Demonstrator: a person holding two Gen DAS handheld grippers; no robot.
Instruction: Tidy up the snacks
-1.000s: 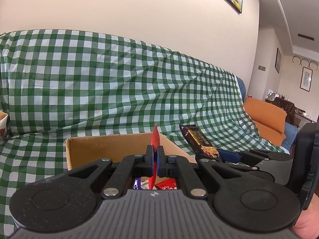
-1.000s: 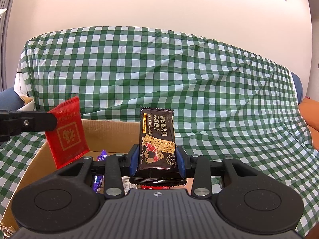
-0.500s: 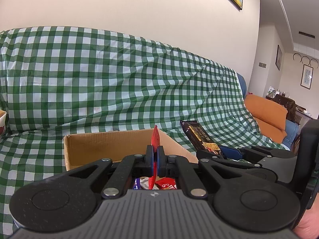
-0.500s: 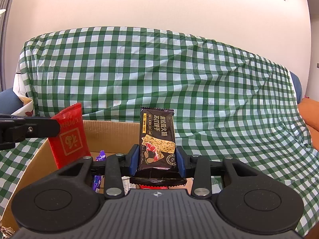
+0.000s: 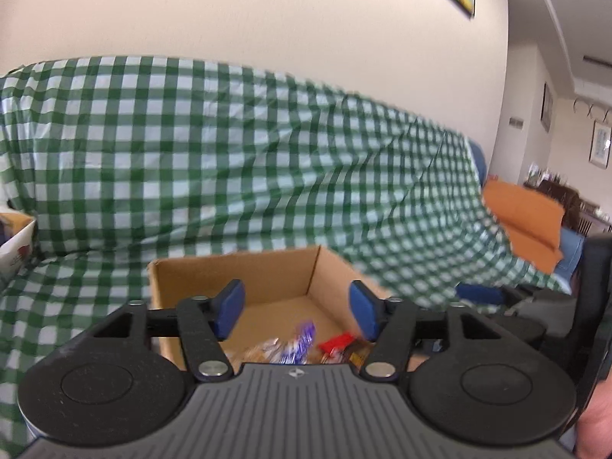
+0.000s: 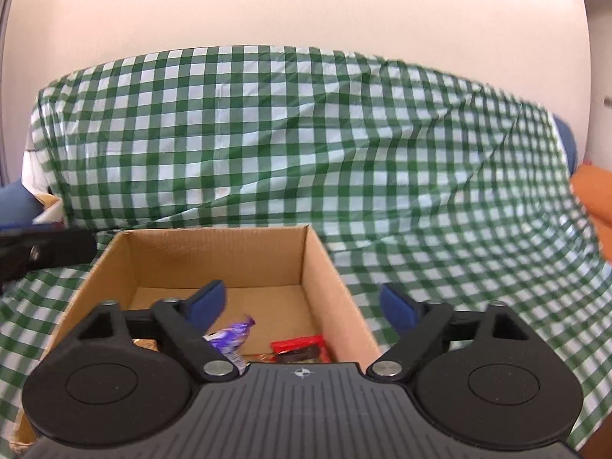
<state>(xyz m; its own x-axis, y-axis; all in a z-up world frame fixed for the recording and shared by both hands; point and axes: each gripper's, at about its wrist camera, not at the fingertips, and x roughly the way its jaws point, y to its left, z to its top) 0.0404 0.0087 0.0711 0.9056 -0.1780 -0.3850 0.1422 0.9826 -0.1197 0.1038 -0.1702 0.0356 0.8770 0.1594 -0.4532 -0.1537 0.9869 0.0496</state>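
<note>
An open cardboard box [image 5: 267, 279] [image 6: 214, 256] sits on a sofa draped in green checked cloth [image 5: 229, 153]. Inside lie a purple wrapped candy [image 6: 231, 334] [image 5: 300, 340], a red packet [image 6: 300, 346] [image 5: 336, 340] with a dark packet just below it, and pale wrapped snacks [image 5: 264, 350]. My left gripper [image 5: 298, 308] is open and empty just above the box's near side. My right gripper [image 6: 304, 304] is open and empty above the box too. The left gripper's black finger [image 6: 46, 252] shows at the left edge of the right wrist view.
A second, white printed box [image 5: 15, 241] stands at the far left on the sofa. An orange cushion [image 5: 524, 218] lies at the right end. The right gripper's body [image 5: 535, 306] sits close on the right of the left wrist view.
Both grippers have opened. The red packet left the left gripper and the dark biscuit bar left the right gripper; both now lie in the box.
</note>
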